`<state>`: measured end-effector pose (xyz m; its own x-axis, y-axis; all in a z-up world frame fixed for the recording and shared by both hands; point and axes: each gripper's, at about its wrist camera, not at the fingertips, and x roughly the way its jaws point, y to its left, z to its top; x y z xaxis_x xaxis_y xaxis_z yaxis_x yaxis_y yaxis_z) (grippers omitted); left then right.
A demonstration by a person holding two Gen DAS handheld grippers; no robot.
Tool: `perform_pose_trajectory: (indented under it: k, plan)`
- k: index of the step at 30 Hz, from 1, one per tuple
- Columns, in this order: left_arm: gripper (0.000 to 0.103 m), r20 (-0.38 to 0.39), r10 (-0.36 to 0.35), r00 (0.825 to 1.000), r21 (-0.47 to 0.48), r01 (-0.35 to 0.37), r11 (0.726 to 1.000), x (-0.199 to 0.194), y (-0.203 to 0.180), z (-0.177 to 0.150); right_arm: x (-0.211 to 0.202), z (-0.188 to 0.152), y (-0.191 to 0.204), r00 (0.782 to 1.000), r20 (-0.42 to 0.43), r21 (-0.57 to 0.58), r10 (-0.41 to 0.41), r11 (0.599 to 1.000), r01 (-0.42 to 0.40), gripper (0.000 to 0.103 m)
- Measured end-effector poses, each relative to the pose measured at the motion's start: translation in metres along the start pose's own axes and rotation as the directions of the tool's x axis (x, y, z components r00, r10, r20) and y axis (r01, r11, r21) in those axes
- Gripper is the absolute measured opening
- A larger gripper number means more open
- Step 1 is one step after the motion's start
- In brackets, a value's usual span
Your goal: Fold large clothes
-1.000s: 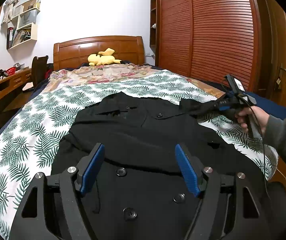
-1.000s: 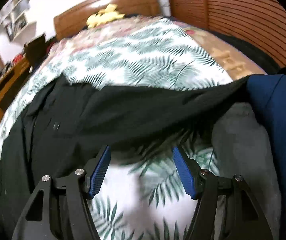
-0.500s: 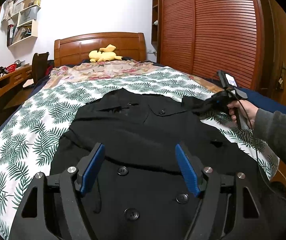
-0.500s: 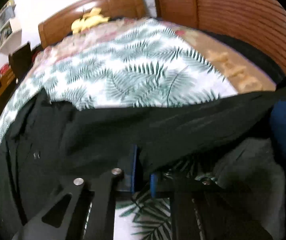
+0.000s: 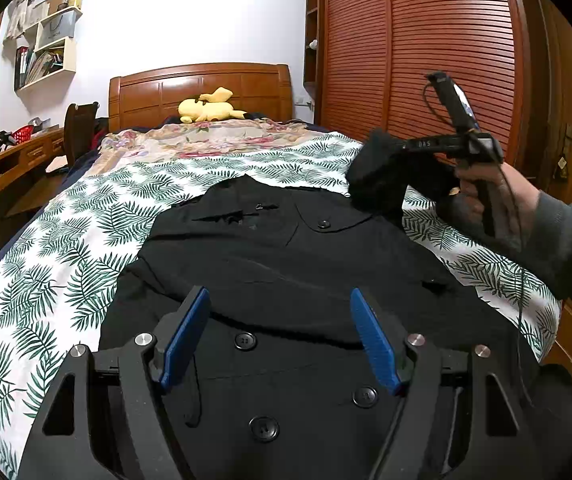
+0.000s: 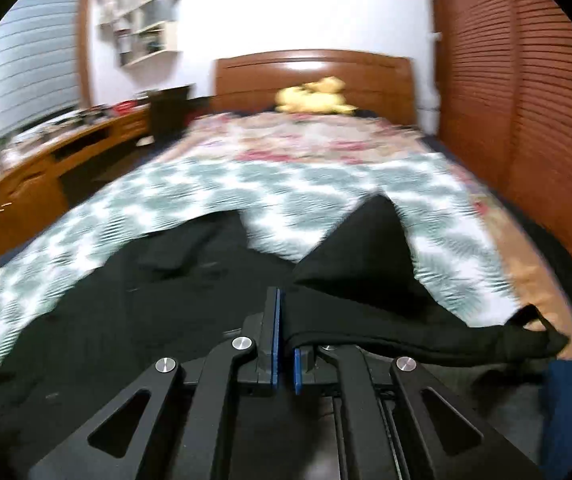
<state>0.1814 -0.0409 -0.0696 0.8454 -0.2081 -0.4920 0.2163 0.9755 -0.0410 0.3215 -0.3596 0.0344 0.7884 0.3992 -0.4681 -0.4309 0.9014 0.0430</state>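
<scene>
A black buttoned coat (image 5: 286,264) lies spread face up on the leaf-print bedspread (image 5: 46,264), collar toward the headboard. My left gripper (image 5: 282,336) is open and empty, hovering over the coat's lower front. My right gripper (image 6: 284,344) is shut on the coat's right sleeve (image 6: 366,264) and holds it lifted off the bed. In the left wrist view the right gripper (image 5: 370,160) shows at the right, raised, with the sleeve (image 5: 382,180) bunched in it.
A yellow plush toy (image 5: 208,110) lies by the wooden headboard (image 5: 202,88). A louvred wooden wardrobe (image 5: 426,52) runs along the right. A desk (image 5: 2,164) and chair (image 5: 80,128) stand at the left. The bed's right edge (image 5: 558,320) is near the sleeve.
My right gripper shut on the coat's right sleeve and lifted it up off the bed, swinging toward the coat's middle. My left gripper stayed open in place.
</scene>
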Motion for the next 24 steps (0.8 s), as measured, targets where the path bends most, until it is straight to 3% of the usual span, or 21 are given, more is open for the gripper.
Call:
perform_pose_trajectory:
  k: [5,9,12,14,18,20,24]
  plan:
    - [0.074,0.003,-0.002,1.0,-0.003,0.002,1.0,-0.001,0.0,0.0,-0.003,-0.038,0.053,0.99,-0.111,-0.041,0.085,0.995,-0.09,0.005]
    - [0.074,0.003,-0.003,1.0,0.0,0.003,1.0,-0.003,0.0,0.001,0.01,-0.061,0.064,0.978,-0.195,-0.05,0.073,0.995,-0.084,0.01]
    - [0.074,0.009,0.001,1.0,0.003,-0.001,1.0,-0.005,0.0,0.001,0.01,-0.07,0.06,0.966,-0.244,0.008,0.086,0.996,-0.087,0.017]
    - [0.074,0.014,0.006,1.0,-0.002,-0.006,1.0,-0.006,0.0,0.001,0.01,-0.07,0.056,0.963,-0.247,0.046,0.112,0.994,-0.104,0.023]
    - [0.074,0.018,0.005,1.0,-0.006,-0.005,1.0,-0.006,0.001,0.001,-0.004,-0.071,0.055,0.973,-0.214,0.009,0.085,0.996,-0.085,0.037]
    - [0.074,0.017,0.005,1.0,-0.002,-0.005,1.0,-0.006,0.001,0.001,-0.012,-0.066,0.055,0.977,-0.196,0.006,0.078,0.997,-0.079,0.049]
    - [0.074,0.017,0.008,1.0,0.005,-0.008,1.0,-0.006,-0.001,0.0,-0.028,-0.067,0.046,0.987,-0.161,-0.004,0.018,1.0,-0.019,0.057]
